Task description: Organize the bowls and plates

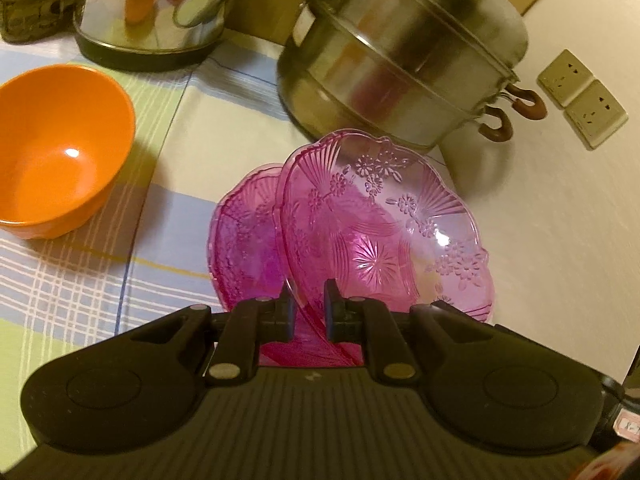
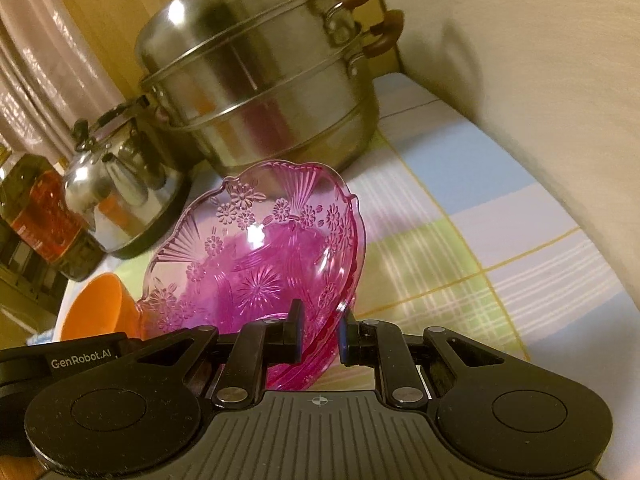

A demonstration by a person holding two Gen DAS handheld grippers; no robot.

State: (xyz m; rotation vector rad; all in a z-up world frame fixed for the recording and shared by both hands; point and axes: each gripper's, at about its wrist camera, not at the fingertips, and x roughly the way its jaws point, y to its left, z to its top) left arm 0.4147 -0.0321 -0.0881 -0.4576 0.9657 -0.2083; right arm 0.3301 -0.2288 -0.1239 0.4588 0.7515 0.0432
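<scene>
So my left gripper (image 1: 307,308) is nearly closed, pinching the rim of a pink dish (image 1: 384,224), tilted up on edge, with a second pink dish (image 1: 244,240) right behind it on the left. My right gripper (image 2: 320,334) has its jaws narrow around a pink dish rim (image 2: 256,256) too, though I can't tell if both pads actually touch. Tight at the back: the steel steamer pot (image 1: 400,52) sits just behind the dishes, kettle (image 1: 160,12) beside it. Open plaid cloth (image 2: 460,248) runs right to the wall. The orange bowl (image 1: 60,152) sits left, smooth and matte-looking; the dishes are clear, scalloped, with pressed flowers.
</scene>
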